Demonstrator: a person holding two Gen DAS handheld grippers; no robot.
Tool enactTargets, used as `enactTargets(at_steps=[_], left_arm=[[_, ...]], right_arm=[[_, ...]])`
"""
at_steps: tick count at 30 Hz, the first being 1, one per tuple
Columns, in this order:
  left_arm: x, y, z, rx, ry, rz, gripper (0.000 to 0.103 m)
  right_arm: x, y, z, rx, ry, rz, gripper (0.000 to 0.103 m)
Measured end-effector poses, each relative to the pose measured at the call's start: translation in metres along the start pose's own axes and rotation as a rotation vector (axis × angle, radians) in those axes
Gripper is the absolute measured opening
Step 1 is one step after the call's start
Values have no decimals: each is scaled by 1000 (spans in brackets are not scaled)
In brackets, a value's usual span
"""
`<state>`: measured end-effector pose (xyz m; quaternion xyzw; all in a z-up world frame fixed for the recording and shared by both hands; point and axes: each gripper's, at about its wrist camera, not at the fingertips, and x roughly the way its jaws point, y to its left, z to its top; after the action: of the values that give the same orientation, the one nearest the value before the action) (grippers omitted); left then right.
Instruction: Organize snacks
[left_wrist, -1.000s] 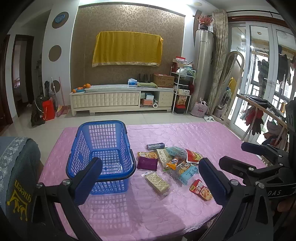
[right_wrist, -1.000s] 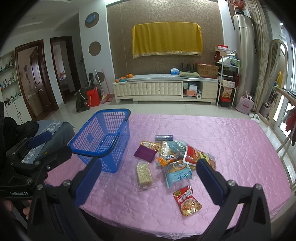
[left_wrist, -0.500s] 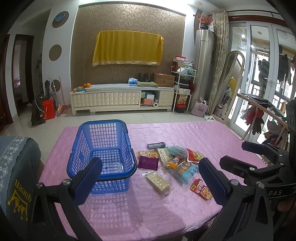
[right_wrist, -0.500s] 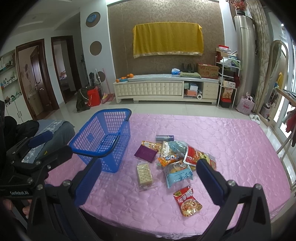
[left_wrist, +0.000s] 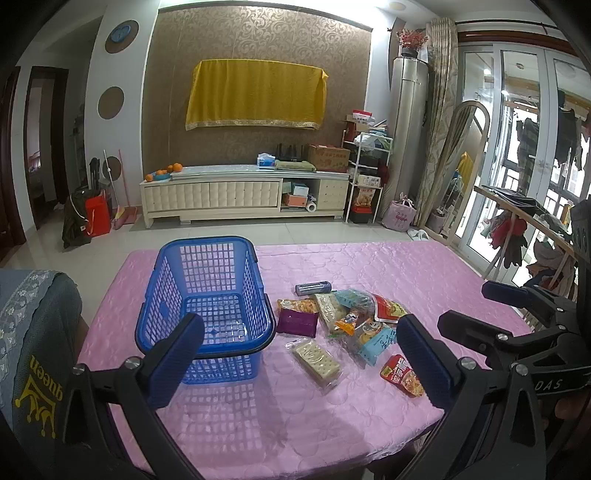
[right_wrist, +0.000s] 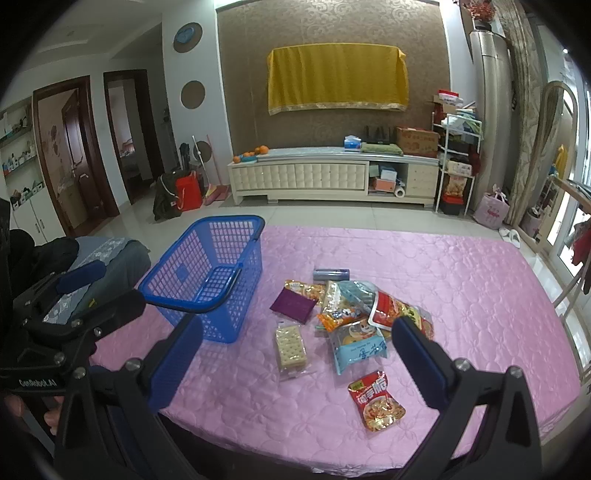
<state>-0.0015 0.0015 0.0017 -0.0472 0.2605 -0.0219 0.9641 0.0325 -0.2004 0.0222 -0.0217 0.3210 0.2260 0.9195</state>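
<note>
A living room with a yellow cloth on the far wall lies behind a desk (left_wrist: 369, 266) under a pink quilted cover. The blue basket (left_wrist: 207, 295) stands empty at its left; the snack packets (right_wrist: 354, 317) lie heaped just beside it, with a cracker pack (right_wrist: 290, 347) and a red sachet (right_wrist: 376, 400) apart. Both tools, left tool (left_wrist: 295, 362) and right tool (right_wrist: 295, 362), hover wide, holding nothing. The packets look light, soft and crinkly, likely slippery; pinch an edge seam. The cracker pack seems fragile. Overlapping wrappers hide how many packets lie beneath.
</note>
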Motion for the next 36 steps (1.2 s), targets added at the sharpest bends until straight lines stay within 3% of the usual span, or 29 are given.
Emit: enactTargets(at_steps=[7, 20, 30, 36], left_arm=[[-1, 3, 3, -8, -4, 0, 103], [24, -22, 32, 71, 13, -11, 103], [86, -60, 38, 95, 134, -89, 103], [128, -77, 23, 118, 225, -114, 103]], right_arm=[[-2, 2, 3, 4, -10, 31, 103], [-3, -21, 21, -14, -67, -15, 103], [26, -81, 27, 35, 41, -13, 103], [58, -107, 11, 10, 143, -100, 103]])
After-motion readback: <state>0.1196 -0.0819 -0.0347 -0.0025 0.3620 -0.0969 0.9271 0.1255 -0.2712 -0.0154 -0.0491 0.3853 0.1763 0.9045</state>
